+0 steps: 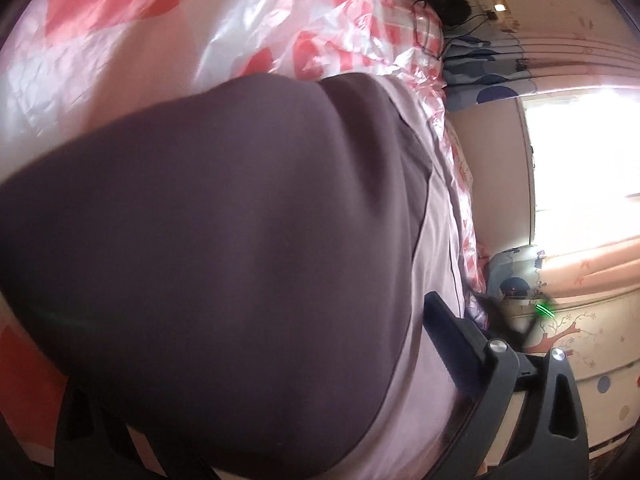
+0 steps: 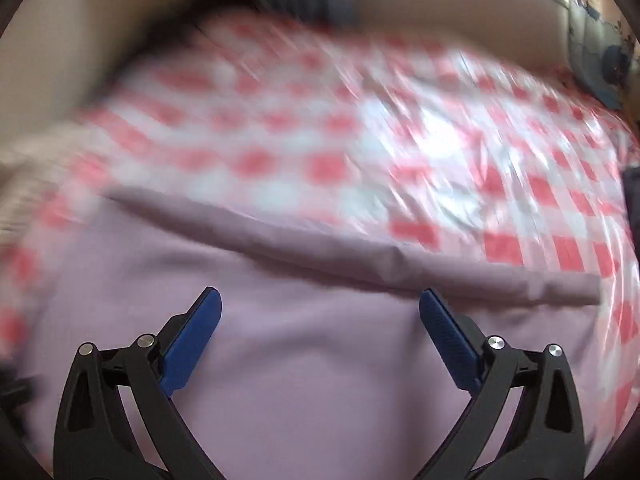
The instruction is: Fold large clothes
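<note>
Lilac garment [image 2: 304,360] lay flat on the checked bed cover [image 2: 440,152]. My right tool [image 2: 320,312] hung released above the garment, nothing between its pads. My left tool [image 1: 400,360] was also released, a dark fold [image 1: 220,240] of cloth before it.

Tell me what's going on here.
A person with a gripper in each hand is folding a lilac garment on a bed covered by a red-and-white checked sheet. The right gripper hangs open over the lilac cloth, gripping nothing. In the left wrist view a dark fabric panel fills the frame.

Home bedroom, bed under red-and-white checked cover [image 2: 500,200], patterned curtains [image 1: 492,76], bright window [image 1: 580,152], wall socket [image 1: 498,10]
</note>
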Motion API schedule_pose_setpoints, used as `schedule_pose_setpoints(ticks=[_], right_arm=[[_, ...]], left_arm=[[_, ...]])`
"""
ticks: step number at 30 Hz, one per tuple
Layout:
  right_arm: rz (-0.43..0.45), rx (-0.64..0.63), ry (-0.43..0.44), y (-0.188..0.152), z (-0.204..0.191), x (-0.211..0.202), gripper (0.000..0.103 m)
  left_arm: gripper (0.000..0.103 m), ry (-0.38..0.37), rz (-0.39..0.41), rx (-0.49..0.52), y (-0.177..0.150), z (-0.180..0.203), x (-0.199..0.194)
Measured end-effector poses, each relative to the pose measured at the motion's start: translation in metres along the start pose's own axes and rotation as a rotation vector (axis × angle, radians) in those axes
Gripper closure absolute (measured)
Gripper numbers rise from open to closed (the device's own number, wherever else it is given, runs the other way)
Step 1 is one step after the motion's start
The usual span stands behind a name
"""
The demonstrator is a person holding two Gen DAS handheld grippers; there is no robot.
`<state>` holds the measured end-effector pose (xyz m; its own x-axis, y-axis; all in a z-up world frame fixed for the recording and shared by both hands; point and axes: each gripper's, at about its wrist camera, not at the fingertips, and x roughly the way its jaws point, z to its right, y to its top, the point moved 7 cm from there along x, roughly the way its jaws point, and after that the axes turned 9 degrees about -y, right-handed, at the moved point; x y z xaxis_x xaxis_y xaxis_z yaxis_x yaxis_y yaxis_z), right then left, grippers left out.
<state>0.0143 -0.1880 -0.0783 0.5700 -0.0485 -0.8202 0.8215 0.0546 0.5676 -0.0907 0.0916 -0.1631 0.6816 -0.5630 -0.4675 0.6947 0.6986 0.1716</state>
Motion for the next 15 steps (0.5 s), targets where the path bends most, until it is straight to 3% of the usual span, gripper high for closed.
schedule_pose_setpoints(ticks=[1,4,6,9,11,12,13,15], right_arm=[[-0.074,0.006,0.018,-0.013,0.002,0.025,0.006],[-0.119,-0.028,-0.008,-0.017,-0.001,0.028,0.006],[-0.048,-0.016,0.025,-0.003,0.000,0.004,0.006],[0.066,0.002,-0.025,0.030,-0.001,-0.012,0.006],[0.009,-0.033,-0.096,0.039,-0.006,0.014,0.006],[-0.064,-0.065,-0.120,0.033,-0.010,0.044,0.006],[-0.105,-0.073,-0.107,0.024,-0.013,0.067,0.006],[-0.091,-0.036,-0.093,0.019,-0.007,0.073,0.006]], left_arm=[[0.011,-0.045,0.010,0.052,-0.001,0.011,0.000],[0.017,-0.029,0.024,0.151,-0.006,0.025,-0.001],[0.018,-0.041,0.037,0.171,-0.006,0.029,-0.003],[0.018,-0.037,0.045,0.173,-0.005,0.031,-0.001],[0.018,-0.022,0.047,0.156,-0.003,0.029,0.002],[0.018,-0.022,0.047,0.138,-0.001,0.026,0.003],[0.018,-0.031,0.053,0.128,0.001,0.026,0.004],[0.018,-0.035,0.069,0.135,0.005,0.027,0.003]])
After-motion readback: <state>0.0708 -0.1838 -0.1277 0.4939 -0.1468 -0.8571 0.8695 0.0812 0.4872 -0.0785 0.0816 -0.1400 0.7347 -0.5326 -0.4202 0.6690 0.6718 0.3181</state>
